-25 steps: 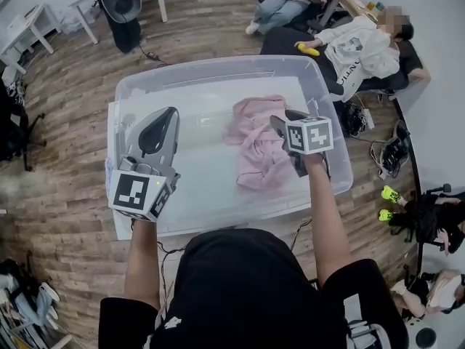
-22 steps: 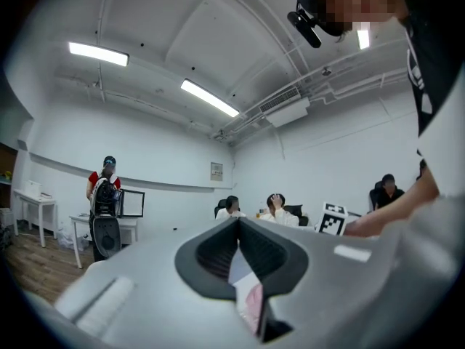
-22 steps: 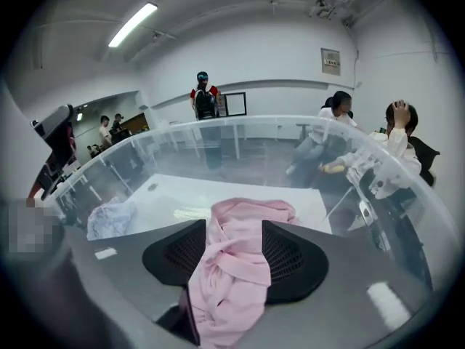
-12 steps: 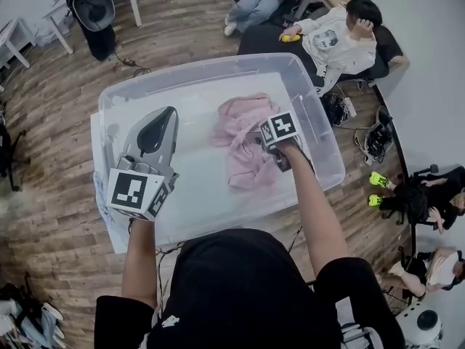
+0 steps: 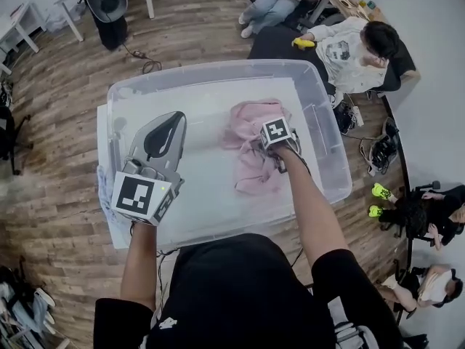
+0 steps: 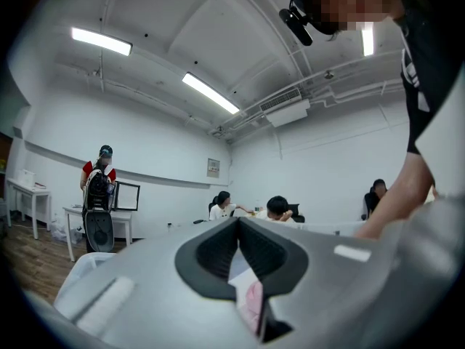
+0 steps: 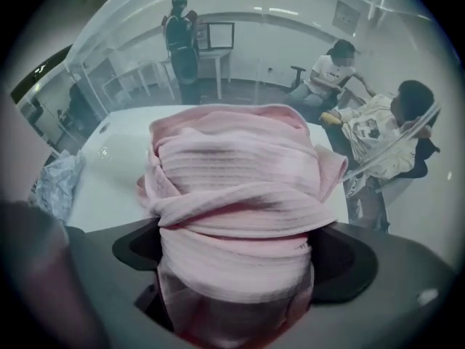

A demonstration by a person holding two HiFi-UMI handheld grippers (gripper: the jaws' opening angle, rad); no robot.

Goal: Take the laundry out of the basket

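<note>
A clear plastic bin (image 5: 218, 68) serves as the basket, and a crumpled pink garment (image 5: 251, 126) lies in its right half. My right gripper (image 5: 271, 150) points steeply down into the bin, right on the garment. Its jaws have just been opening and stand wide, with a bunched fold of the pink garment (image 7: 232, 180) between them in the right gripper view (image 7: 236, 267). My left gripper (image 5: 171, 120) is held level above the bin's left half, shut with nothing in it (image 6: 238, 224).
The bin stands on a white surface (image 5: 102, 133), with a pale cloth (image 5: 102, 184) hanging at its left edge. Seated people (image 5: 356, 46) are at the back right, beyond the bin. A black stand (image 5: 109, 2) is at the back left on the wooden floor.
My right gripper has sunk into the bin onto the pink garment and tilted downward, its jaws spreading round the cloth. The left gripper has stayed where it was.
</note>
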